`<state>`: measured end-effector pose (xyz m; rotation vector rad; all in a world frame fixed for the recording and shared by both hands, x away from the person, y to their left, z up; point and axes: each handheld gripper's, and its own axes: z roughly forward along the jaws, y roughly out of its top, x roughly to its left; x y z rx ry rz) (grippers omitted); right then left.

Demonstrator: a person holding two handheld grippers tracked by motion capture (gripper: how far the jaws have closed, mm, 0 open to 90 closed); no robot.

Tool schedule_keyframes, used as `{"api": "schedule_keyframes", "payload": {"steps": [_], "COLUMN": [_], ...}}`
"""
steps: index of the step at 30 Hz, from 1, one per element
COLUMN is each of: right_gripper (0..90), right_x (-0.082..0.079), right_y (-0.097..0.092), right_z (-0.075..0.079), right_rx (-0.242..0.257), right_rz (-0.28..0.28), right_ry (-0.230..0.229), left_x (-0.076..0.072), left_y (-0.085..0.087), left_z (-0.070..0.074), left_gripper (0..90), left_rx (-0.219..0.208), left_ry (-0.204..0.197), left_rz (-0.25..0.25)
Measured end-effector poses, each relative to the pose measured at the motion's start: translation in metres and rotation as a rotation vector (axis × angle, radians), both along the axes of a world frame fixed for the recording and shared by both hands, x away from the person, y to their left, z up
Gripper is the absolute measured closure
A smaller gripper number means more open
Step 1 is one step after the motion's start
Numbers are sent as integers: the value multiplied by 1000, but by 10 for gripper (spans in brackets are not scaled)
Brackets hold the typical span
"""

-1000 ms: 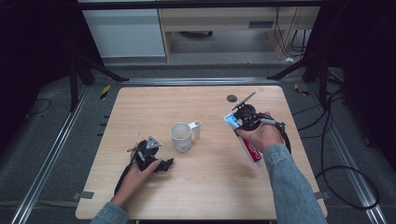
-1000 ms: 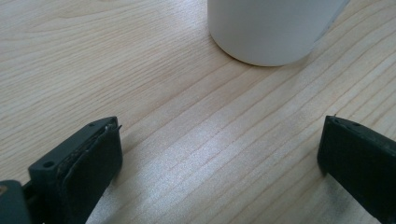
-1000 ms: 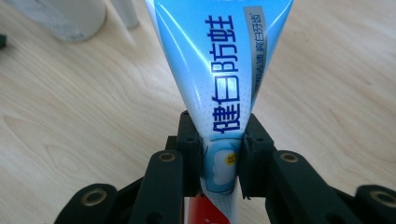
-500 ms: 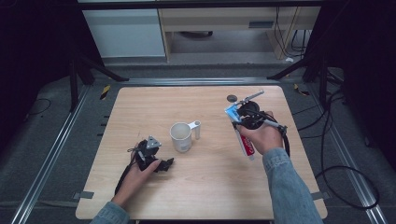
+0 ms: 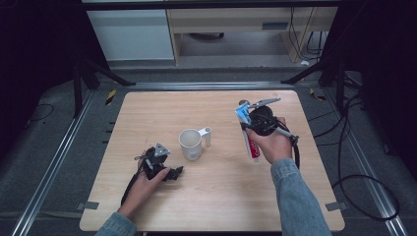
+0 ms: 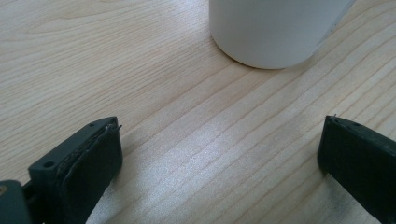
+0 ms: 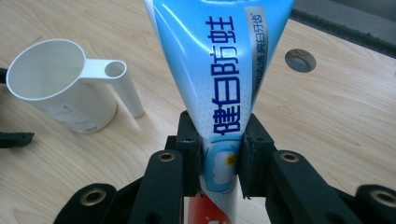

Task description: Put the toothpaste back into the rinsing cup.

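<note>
On the wooden table [image 5: 216, 206] we see, near its middle, a white handled cup [image 5: 191, 144]. At the right, our right gripper [image 7: 219, 154] clamps a blue toothpaste tube [image 7: 219, 70], lifted and tilted. At the left, our left gripper [image 6: 219, 154] rests on the tabletop, jaws spread wide, empty, facing the cup.

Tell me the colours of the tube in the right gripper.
The toothpaste tube is light blue with dark blue lettering, red at its lower end; clearest in the right gripper view.

A pale wooden tabletop [image 5: 216, 206] with rounded corners stands on a grey floor [image 5: 44, 162] between metal rails [image 5: 54, 162]. Beyond it sit a white cabinet [image 5: 130, 37] and loose black cables [image 5: 364, 196].
</note>
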<state>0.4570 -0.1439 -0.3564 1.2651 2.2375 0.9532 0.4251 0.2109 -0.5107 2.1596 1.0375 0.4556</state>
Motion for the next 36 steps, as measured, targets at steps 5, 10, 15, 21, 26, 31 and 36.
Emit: {"api": "schedule_keyframes", "payload": {"steps": [5, 10, 15, 21, 26, 31, 36], "right_gripper": [732, 732, 732, 732, 732, 732, 731], "right_x": [-2, -3, -4, -5, -5, -6, -6], "right_y": [3, 5, 8, 11, 16, 25, 30], "right_z": [-1, -1, -2, 0, 4, 12, 17], "right_rx": [19, 47, 67, 82, 106, 128, 136], "right_rz": [-5, -26, -32, -42, -53, -52, -48], "right_ry": [-20, -54, -73, -99, -127, -156, -170], "left_x": [0, 0, 0, 0, 0, 0, 0], "left_y": [0, 0, 0, 0, 0, 0, 0], "left_z": [0, 0, 0, 0, 0, 0, 0], "left_gripper": [0, 0, 0, 0, 0, 0, 0], "left_rx": [1, 1, 1, 1, 1, 2, 3], "left_ry": [-1, -1, 0, -1, -1, -2, -2], "left_rz": [0, 0, 0, 0, 0, -1, -1]}}
